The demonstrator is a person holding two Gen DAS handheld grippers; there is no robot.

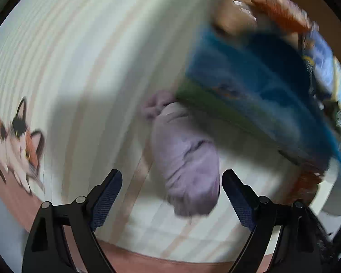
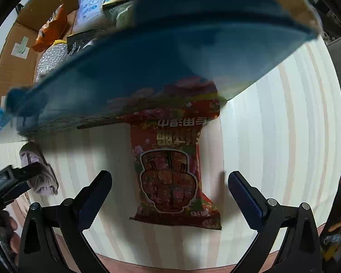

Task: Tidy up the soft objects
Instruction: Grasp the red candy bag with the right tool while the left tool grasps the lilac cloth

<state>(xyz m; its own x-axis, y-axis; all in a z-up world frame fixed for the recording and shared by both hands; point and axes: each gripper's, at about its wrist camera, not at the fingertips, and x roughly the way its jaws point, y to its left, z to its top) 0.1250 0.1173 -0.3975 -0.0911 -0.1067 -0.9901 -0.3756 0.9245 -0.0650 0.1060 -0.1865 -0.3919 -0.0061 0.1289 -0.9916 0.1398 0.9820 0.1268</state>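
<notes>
We see a soft, wrinkled lilac cloth [image 1: 184, 157], a glossy red plastic packet [image 2: 175, 173], a brown cardboard box [image 2: 18, 45], and matt striped tablecloth [image 2: 284, 136].

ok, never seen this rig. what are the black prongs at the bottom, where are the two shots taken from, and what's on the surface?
No robot here: a person holds a two-finger gripper in each hand, with a fisheye camera looking along its fingers. The prongs are those fingers. The left gripper is open around a lilac cloth on the striped tablecloth; that view is motion-blurred. The right gripper is open over a red packet. Neither holds anything. A blue box flap overhangs both views, and packets lie in the cardboard box behind it.
</notes>
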